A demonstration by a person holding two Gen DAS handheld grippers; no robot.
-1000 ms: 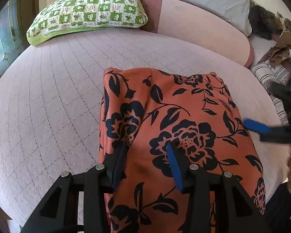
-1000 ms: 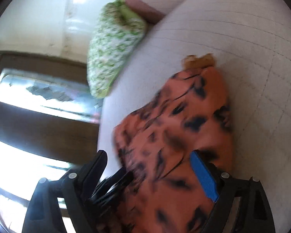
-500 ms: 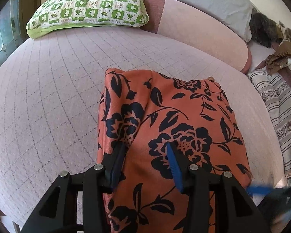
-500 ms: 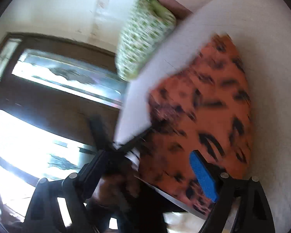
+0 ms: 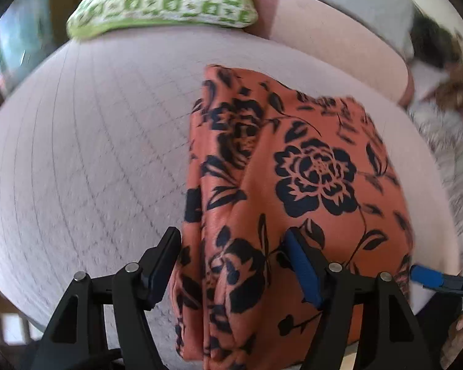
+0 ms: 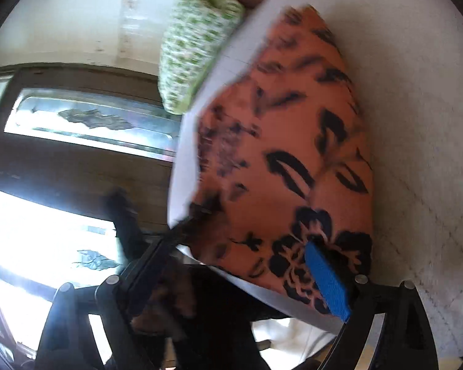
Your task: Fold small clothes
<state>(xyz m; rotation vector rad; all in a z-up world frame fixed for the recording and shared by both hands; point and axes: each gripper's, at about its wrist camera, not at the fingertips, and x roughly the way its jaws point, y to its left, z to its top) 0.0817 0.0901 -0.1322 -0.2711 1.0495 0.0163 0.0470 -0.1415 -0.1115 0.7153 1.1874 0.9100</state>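
Garment (image 5: 293,185) near bed edge (folded), left tool (image 5: 231,265) opening

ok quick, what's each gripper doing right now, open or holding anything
Left gripper: jaws opening, the orange floral garment lies between them, no longer pinched.
Right gripper: open wide over the garment's near edge, holding nothing.
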